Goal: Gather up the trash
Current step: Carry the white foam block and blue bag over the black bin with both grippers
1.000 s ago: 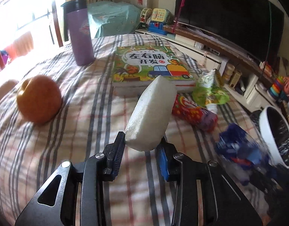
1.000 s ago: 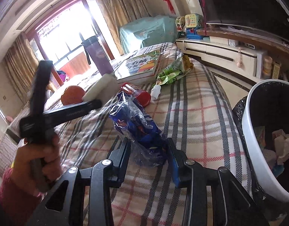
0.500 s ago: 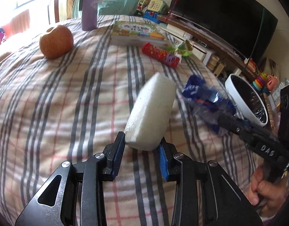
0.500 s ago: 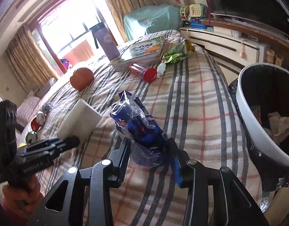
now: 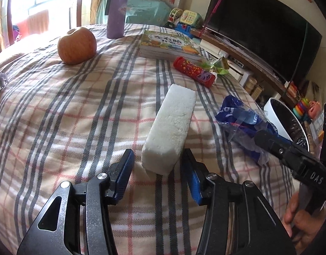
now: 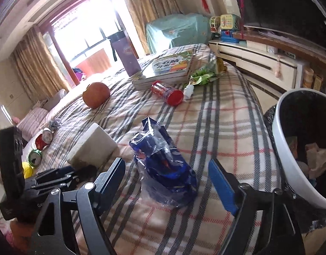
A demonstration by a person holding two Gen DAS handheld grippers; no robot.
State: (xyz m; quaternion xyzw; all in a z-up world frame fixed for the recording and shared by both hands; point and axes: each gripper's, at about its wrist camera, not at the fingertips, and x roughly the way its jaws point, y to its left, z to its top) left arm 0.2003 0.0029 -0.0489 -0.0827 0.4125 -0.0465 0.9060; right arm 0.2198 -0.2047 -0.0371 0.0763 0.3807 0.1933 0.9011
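**While both jaws stand off their trash, plan the next grip**

Since the white foam block [image 5: 170, 127] now lies flat on the plaid bedspread [image 5: 67, 114], its near end between your left gripper [image 5: 158, 171] pads with a gap on each side, treat it as released: those jaws have just been opening. It looks light, stiff and crumbly, so pinch the long flat sides near the middle, gently.

Just beside it lies the blue plastic wrapper [image 6: 165, 165], between your right gripper [image 6: 167, 179] pads but untouched; those jaws have also just been opening. It looks near weightless, soft and slippery, so take the bunched thick part, not the clear loose film.

At the bed's edge stands the white bin [image 6: 290, 170], lined and partly filled. Further up: red tube [image 5: 193, 71], green packet [image 6: 205, 74], book [image 5: 169, 43], apple [image 5: 77, 45], purple flask [image 5: 115, 13].
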